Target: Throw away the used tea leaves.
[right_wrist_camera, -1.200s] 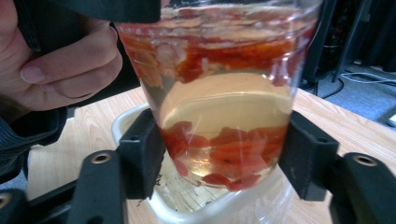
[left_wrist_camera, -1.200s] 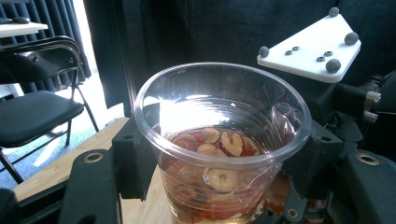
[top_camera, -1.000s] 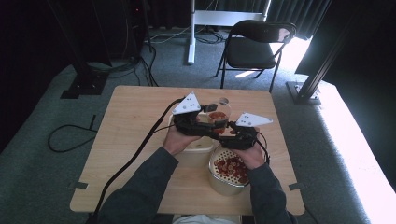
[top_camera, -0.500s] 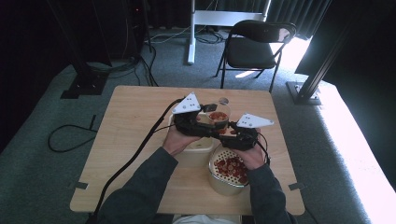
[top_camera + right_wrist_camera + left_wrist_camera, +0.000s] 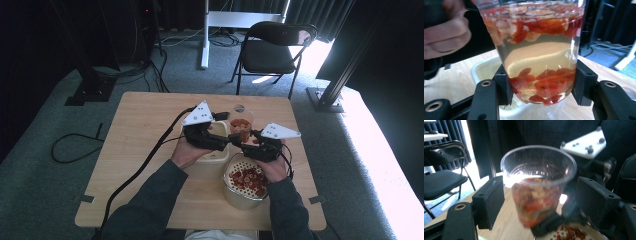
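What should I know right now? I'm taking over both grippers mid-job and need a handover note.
Right gripper: shut on the clear cup of liquid and red pieces, held above the white tub.
Left gripper: open, jaws either side of the cup without touching.
Strainer pot: near the table edge, already holding red pieces.
Done: cup lifted.
Left: probably pouring the cup through the strainer; keep it upright meanwhile.

The right gripper (image 5: 540, 86) has its jaws pressed against a cup (image 5: 534, 50). The left gripper (image 5: 541, 202) holds its jaws spread, apart from it
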`<action>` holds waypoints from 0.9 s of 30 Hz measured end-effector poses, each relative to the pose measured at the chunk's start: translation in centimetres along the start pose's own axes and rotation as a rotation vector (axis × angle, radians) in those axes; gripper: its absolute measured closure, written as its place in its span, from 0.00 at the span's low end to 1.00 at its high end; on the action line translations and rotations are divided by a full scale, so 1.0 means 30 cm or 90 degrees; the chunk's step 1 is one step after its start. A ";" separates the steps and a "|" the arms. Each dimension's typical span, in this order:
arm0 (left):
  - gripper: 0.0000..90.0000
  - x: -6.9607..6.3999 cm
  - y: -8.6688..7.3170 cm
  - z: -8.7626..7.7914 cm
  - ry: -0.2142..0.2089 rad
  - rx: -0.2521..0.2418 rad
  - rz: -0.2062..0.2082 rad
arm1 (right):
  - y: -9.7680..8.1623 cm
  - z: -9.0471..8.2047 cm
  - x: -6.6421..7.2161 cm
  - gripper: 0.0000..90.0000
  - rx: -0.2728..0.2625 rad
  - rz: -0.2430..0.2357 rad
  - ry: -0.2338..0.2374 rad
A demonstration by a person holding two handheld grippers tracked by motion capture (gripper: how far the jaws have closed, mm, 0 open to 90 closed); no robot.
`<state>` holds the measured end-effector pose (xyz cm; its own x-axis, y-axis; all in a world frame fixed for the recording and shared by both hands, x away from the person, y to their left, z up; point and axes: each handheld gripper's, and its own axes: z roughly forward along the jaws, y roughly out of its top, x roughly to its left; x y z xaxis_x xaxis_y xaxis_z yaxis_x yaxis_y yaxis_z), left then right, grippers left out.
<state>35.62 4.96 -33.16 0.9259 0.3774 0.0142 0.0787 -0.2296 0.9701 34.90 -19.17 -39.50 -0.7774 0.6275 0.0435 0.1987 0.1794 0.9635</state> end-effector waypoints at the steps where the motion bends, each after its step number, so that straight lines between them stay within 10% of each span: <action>1: 0.27 -0.001 -0.002 -0.004 0.000 0.005 0.005 | -0.001 -0.007 -0.005 0.49 0.000 0.000 -0.004; 27: 0.30 0.011 -0.093 -0.205 0.083 0.062 -0.007 | -0.117 -0.231 -0.121 0.49 0.003 0.030 -0.123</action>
<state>33.44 11.25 -34.36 0.8695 0.4922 0.0412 0.1297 -0.3079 0.9425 32.88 -27.33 -41.21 -0.6386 0.7686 0.0370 0.2354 0.1493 0.9604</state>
